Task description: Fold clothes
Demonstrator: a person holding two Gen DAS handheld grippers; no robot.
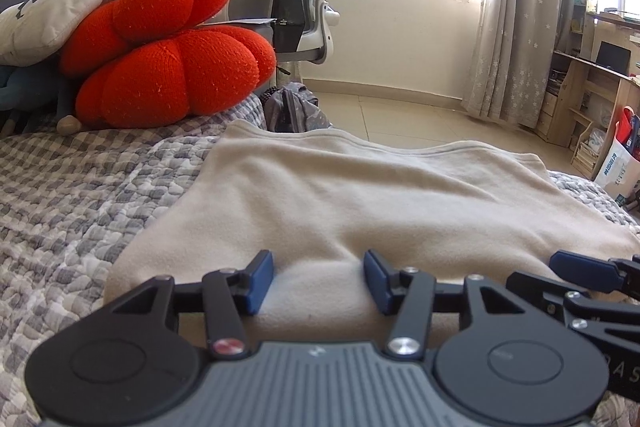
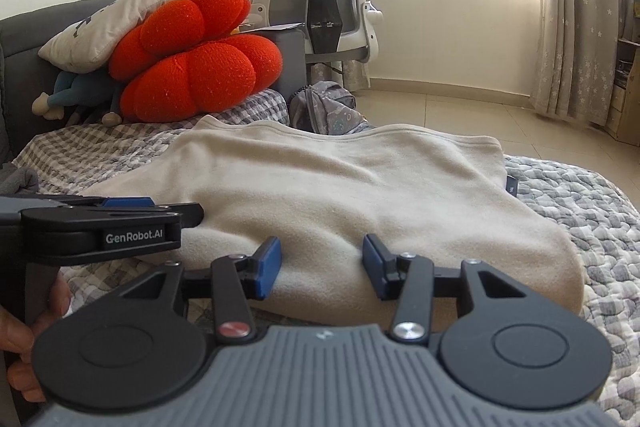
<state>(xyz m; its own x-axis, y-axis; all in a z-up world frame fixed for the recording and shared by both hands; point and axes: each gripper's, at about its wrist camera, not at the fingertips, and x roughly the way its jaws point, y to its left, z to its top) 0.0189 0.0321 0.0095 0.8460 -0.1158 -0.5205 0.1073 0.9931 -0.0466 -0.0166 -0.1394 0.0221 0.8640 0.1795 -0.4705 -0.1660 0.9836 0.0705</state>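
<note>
Only the right wrist view shows a hand (image 2: 24,339); each hand-held gripper (image 1: 318,281) stands half-open over the cream garment (image 2: 340,195)

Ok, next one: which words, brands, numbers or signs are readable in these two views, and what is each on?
"GenRobot.AI": on the side of the left gripper, seen from the right wrist.
"Lonely but...": partly readable, upside down, on the grey pillow; the rest is too small.
White bag by the shelf: blue print, too blurred to read.
Small tag at the cream garment's edge: unreadable.
</note>
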